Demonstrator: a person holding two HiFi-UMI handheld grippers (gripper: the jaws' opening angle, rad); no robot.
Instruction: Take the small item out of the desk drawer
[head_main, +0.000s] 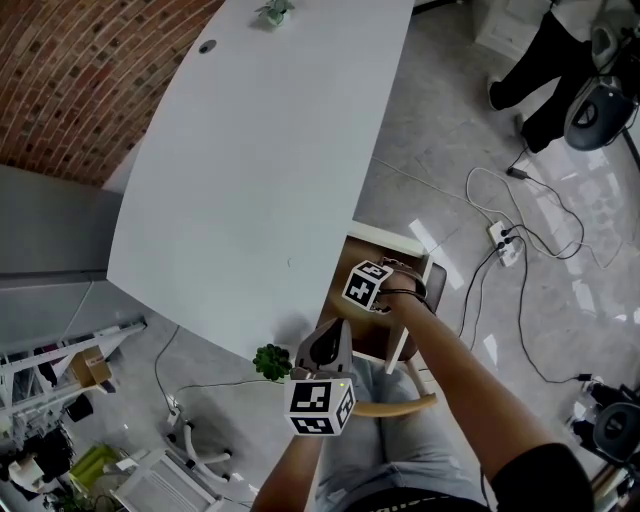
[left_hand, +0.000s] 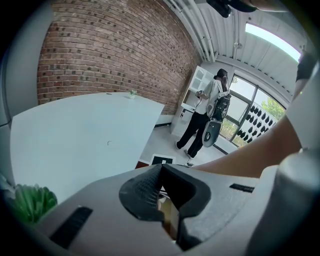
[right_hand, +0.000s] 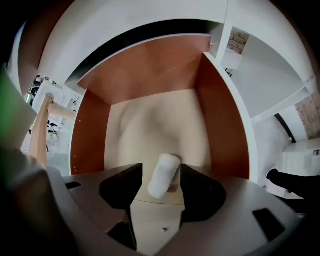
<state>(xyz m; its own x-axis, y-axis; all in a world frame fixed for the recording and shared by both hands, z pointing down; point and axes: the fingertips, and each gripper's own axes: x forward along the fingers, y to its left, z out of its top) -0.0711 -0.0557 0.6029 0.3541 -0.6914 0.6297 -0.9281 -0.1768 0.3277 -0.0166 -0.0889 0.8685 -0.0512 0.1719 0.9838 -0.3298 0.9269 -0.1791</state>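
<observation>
The right claw (right_hand: 161, 166) reaches into the open drawer with red-brown wooden walls (right_hand: 150, 70) under the white bench (head_main: 260, 150). Its jaws stand apart around a small white cylindrical roll (right_hand: 163, 176), which lies tilted on the drawer's pale floor, its far end against the right-hand jaw. The left claw (left_hand: 161, 167) is held above the bench edge, jaws together and empty, near a small green plant (head_main: 270, 362).

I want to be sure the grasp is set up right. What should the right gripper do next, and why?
Probably close the right gripper. The small white roll is between its open jaws inside the drawer, with a slight gap on one side, so it does not look clamped yet.
</observation>
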